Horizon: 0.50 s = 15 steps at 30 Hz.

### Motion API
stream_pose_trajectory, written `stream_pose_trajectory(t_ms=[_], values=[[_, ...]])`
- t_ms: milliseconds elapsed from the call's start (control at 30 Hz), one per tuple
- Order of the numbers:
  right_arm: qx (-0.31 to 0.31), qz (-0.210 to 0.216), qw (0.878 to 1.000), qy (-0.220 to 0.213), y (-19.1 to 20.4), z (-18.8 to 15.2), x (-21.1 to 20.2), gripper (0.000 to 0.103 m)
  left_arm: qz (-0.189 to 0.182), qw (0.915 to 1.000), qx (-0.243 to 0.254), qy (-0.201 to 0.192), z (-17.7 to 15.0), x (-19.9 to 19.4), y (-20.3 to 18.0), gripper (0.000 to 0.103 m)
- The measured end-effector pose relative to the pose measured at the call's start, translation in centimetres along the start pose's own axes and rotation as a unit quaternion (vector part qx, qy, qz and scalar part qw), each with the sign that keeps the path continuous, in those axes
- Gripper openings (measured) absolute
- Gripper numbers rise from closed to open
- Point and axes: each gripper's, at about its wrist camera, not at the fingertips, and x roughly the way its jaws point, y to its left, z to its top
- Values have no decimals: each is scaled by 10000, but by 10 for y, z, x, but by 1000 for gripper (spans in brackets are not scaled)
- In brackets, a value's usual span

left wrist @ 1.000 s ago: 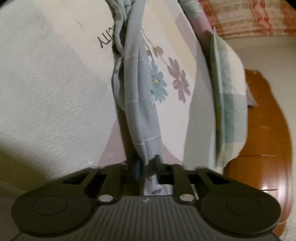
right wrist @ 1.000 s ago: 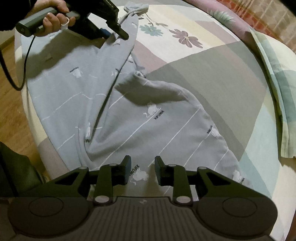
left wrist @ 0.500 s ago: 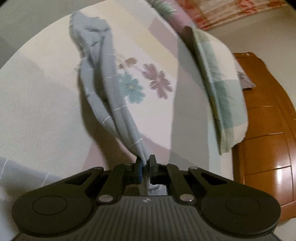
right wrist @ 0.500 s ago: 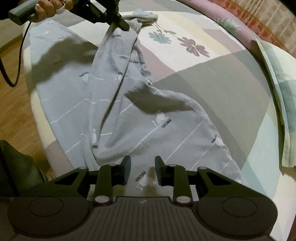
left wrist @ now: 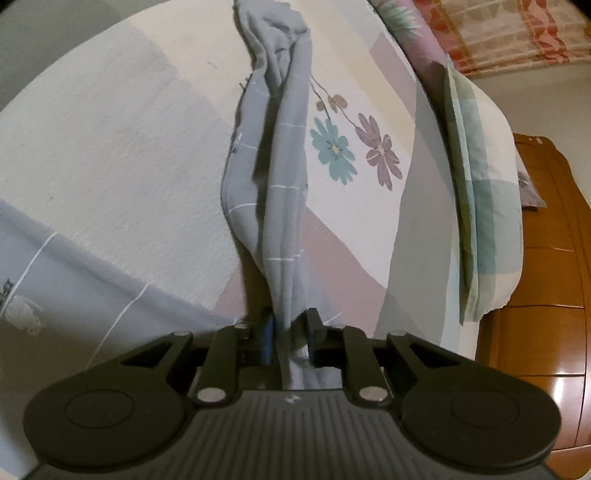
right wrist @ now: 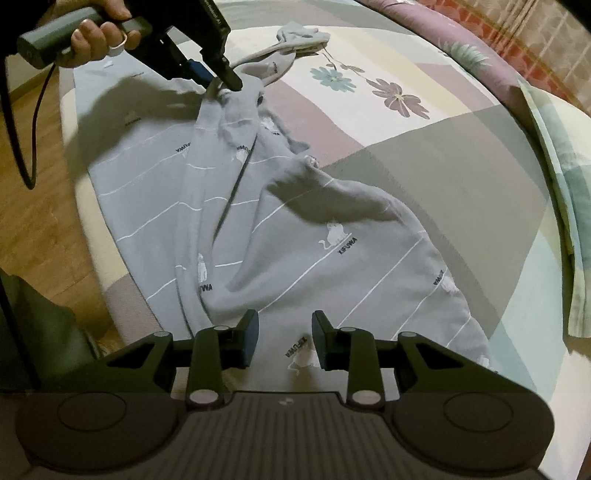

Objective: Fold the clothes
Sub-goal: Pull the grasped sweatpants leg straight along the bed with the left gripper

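Grey cotton cloth with thin white lines, your long-sleeved top (left wrist: 273, 192), runs up the middle of your left wrist view. Its sleeve lies stretched out in a long bunched strip across the pale patchwork bed sheet with painted flowers (left wrist: 110, 155). Your left gripper (left wrist: 290, 330) has the near end of that sleeve between its jaws, and the jaws are opening now. A second ago they were pinched tight on the cloth; now a small gap shows beside the cloth on the right. The sleeve has also gone from slanted to almost straight. I think that means you have laid the sleeve where you want it and are letting it go. The green and white checked pillow (left wrist: 480, 206) sits to the right of the sleeve, well apart from it.

Your right wrist view shows the whole grey top (right wrist: 295, 229) spread over the near part of the bed sheet (right wrist: 443, 155), with little white cats printed on it. Your right gripper (right wrist: 284, 338) hangs over the near hem of the top. Its jaws stand apart with nothing between them, and they look a bit wider than a second ago. At the far left of the top, your left hand (right wrist: 99, 35) holds the other gripper (right wrist: 227, 79), its tips down on the sleeve end. The body of the top has stayed put. A big fold still runs down its middle, so the top is not flat yet.
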Motion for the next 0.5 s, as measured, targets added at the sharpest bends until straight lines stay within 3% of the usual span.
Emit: stream_pose_trajectory(t_ms=[33,367,500], values=[[0,-4,10000,-4,0,0,0,36,-8,10000,54,-17,1,-1,-2,4],[-5,20,10000,-56,4,0,-5,36,166,9989,439,14,-7,-32,-17,4],[-26,40,10000,-60,6,1,-4,36,247,9994,175,156,-9,-26,0,5]])
